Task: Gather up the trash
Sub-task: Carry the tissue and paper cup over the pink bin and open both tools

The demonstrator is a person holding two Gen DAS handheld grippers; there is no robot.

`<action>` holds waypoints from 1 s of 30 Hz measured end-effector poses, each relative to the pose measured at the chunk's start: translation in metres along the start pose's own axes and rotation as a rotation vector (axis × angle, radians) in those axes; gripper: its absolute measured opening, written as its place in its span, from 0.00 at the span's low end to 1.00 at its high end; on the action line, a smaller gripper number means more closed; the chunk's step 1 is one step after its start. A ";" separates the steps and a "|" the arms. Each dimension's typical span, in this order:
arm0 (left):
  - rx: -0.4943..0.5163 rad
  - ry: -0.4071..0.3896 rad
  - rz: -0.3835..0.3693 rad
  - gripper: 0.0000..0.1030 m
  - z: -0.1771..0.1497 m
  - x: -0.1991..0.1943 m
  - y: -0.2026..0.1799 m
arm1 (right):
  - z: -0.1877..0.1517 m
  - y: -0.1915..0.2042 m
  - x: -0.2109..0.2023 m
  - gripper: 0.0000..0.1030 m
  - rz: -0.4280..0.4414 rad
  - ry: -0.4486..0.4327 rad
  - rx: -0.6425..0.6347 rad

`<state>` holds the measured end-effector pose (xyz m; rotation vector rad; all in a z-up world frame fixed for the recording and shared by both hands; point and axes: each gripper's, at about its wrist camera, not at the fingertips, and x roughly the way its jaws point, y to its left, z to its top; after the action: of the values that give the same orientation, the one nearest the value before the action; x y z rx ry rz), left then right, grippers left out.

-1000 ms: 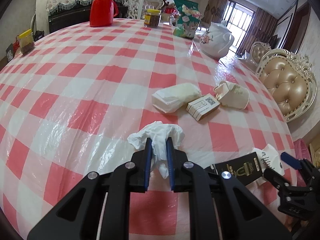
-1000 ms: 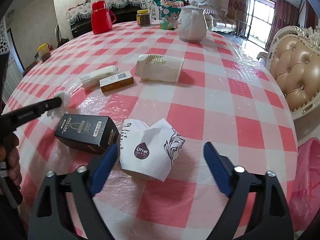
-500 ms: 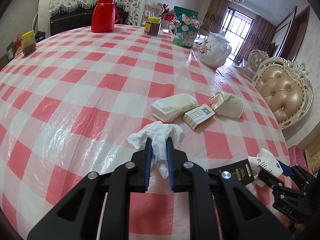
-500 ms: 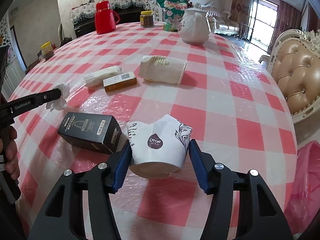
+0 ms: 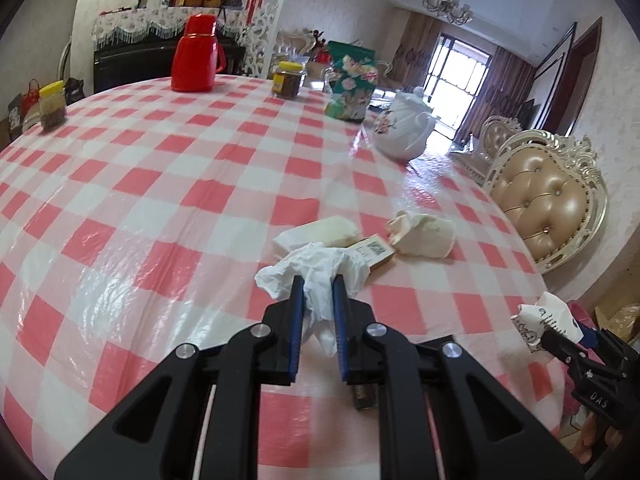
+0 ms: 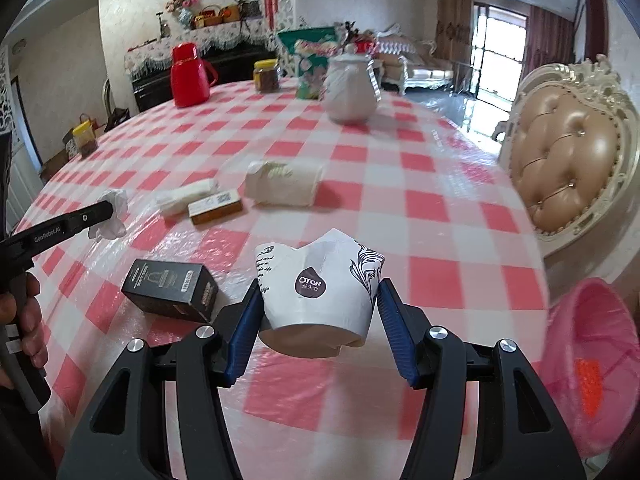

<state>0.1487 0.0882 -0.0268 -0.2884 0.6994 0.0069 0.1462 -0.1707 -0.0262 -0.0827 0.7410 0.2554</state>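
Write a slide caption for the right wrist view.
Right gripper clamps crumpled white paper cup above red-checked tablecloth.

Two wrist fisheyes, each looking forward and down along its own gripper over the table (image 5: 168, 184).

The left view sits close behind the left gripper (image 5: 316, 296); the right view close behind the right gripper (image 6: 318, 304). Both share the red flask (image 5: 196, 54) and white teapot (image 6: 350, 92) far ahead, and each catches the other gripper at its edge.
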 end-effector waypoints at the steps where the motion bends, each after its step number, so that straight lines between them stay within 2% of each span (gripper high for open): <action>1: 0.008 -0.004 -0.006 0.14 0.000 -0.002 -0.005 | 0.000 -0.003 -0.003 0.53 -0.005 -0.005 0.004; 14: 0.106 -0.021 -0.096 0.14 0.001 -0.015 -0.075 | -0.008 -0.076 -0.042 0.53 -0.109 -0.070 0.111; 30: 0.285 0.003 -0.251 0.14 -0.015 -0.010 -0.215 | -0.030 -0.181 -0.085 0.53 -0.249 -0.132 0.234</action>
<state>0.1538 -0.1215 0.0239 -0.1008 0.6542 -0.3296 0.1131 -0.3675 0.0067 0.0633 0.6174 -0.0636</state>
